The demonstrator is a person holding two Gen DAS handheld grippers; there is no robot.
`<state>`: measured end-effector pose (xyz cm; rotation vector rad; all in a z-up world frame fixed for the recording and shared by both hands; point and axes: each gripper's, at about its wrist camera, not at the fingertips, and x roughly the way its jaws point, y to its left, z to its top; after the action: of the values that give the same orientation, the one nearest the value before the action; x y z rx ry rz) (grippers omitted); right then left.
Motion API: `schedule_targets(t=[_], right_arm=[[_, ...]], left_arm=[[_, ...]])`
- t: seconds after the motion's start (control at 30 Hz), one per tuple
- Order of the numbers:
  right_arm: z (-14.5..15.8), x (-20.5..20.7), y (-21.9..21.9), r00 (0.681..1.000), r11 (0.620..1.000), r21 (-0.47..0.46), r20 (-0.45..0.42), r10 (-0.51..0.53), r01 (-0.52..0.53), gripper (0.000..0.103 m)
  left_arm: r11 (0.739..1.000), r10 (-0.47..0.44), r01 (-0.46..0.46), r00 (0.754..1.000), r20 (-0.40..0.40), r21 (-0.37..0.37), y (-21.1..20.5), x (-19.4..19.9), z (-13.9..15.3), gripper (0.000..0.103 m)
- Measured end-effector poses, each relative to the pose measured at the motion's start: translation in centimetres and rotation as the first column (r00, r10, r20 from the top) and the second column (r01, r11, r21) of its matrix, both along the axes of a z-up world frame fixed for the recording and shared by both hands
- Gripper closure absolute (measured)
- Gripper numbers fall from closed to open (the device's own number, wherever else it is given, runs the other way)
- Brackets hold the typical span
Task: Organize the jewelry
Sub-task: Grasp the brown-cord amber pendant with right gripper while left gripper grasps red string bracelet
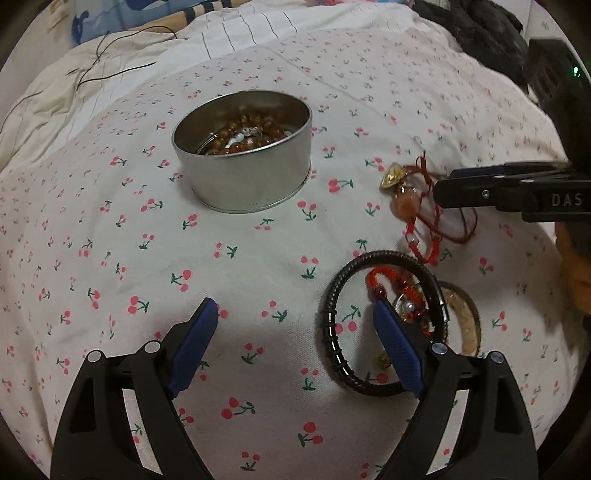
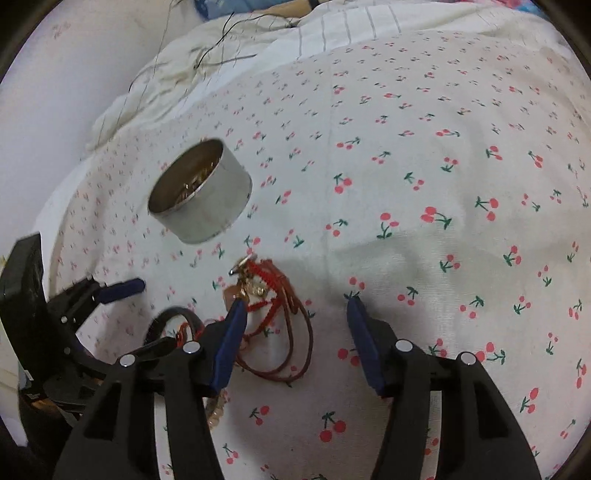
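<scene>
Cherry-print white bedsheet (image 1: pixel 258 258) underlies everything. Round silver metal tin (image 1: pixel 243 155) sits mid-sheet, brown beads inside. Left gripper (image 1: pixel 295 314) hovers low, jaws spread wide, nothing held. Right gripper (image 2: pixel 295 306) likewise spread, empty. Black coiled bangle (image 1: pixel 343 332) lies beside left gripper's right finger. Red cord bracelet with gold charm (image 2: pixel 266 295) lies between tin and right gripper.

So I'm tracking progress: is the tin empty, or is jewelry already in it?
Not empty. The open tin stands upright on the cherry-print cloth, with brown beads visible inside.

Cherry-print bedsheet (image 1: pixel 258 258), rumpled striped bedding (image 1: pixel 240 29) behind
</scene>
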<state>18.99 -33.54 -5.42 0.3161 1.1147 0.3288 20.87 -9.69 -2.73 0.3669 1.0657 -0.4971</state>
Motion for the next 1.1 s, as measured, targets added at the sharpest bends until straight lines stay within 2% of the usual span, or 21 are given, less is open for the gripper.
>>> schedule_targets(t=[0.1,0.13,0.2,0.23,0.27,0.33,0.47,0.57,0.73,0.83,0.9,0.97,1.0,1.07,1.1], right_arm=[[-0.2,-0.1,0.8,0.999,0.997,-0.064,0.000,0.038,-0.038,0.052],[-0.2,-0.2,1.0,0.999,0.996,-0.077,0.000,0.044,-0.044,0.056],[-0.3,-0.1,0.8,0.999,0.996,-0.069,-0.004,0.053,-0.053,0.068],[-0.3,-0.1,0.6,0.998,0.996,-0.062,-0.008,0.057,-0.058,0.085],[-0.3,-0.1,0.5,0.998,0.997,-0.057,-0.010,0.055,-0.055,0.094],[-0.3,-0.1,0.3,0.999,0.998,-0.051,-0.006,0.046,-0.047,0.100],[0.8,-0.3,-0.6,0.999,0.998,0.051,0.033,0.033,-0.035,0.100],[1.2,-0.2,-1.4,0.999,0.993,0.121,0.045,0.006,-0.011,0.100],[2.8,-0.2,-3.1,0.991,0.971,0.235,0.114,-0.067,0.039,0.100],[3.5,-0.3,-4.4,0.981,0.959,0.270,0.142,-0.132,0.090,0.100],[3.6,-0.2,-5.1,0.975,0.956,0.262,0.138,-0.174,0.133,0.100],[3.1,0.0,-5.7,0.973,0.952,0.261,0.118,-0.198,0.162,0.100],[2.9,0.1,-5.9,0.973,0.949,0.265,0.103,-0.205,0.172,0.100],[2.5,0.2,-5.9,0.975,0.951,0.252,0.088,-0.205,0.177,0.100],[2.4,0.3,-5.8,0.976,0.952,0.251,0.086,-0.202,0.175,0.100]], left_arm=[[1.000,0.006,-0.007,1.000,-0.012,-0.024,0.2,0.0,0.1,0.021],[1.000,0.006,-0.006,1.000,-0.016,-0.022,0.2,0.0,0.0,0.021],[1.000,0.003,-0.003,1.000,0.007,-0.018,0.2,-0.2,0.3,0.021],[0.999,0.003,-0.002,0.999,0.033,-0.043,0.3,-0.2,0.9,0.021],[0.998,0.003,0.001,0.998,0.056,-0.068,0.1,-0.3,1.5,0.021],[0.992,-0.009,0.021,0.996,0.092,-0.125,0.0,-0.7,2.5,0.021],[0.981,-0.061,0.078,0.993,0.100,-0.180,-1.4,-0.8,2.8,0.021],[0.979,-0.100,0.116,0.990,0.104,-0.165,-2.9,-0.8,2.3,0.021],[0.984,-0.145,0.153,0.984,0.099,-0.089,-5.2,-1.1,0.8,0.021],[0.984,-0.160,0.167,0.982,0.100,-0.067,-6.7,-0.7,0.3,0.021],[0.982,-0.170,0.177,0.981,0.095,-0.069,-7.4,-0.4,0.1,0.022],[0.980,-0.180,0.185,0.981,0.075,-0.077,-8.0,-0.3,-0.2,0.044],[0.980,-0.176,0.181,0.982,0.068,-0.080,-8.0,-0.3,-0.4,0.050],[0.982,-0.165,0.170,0.984,0.070,-0.082,-7.8,-0.2,-0.3,0.082],[0.983,-0.160,0.165,0.985,0.072,-0.082,-7.6,-0.1,-0.2,0.088]])
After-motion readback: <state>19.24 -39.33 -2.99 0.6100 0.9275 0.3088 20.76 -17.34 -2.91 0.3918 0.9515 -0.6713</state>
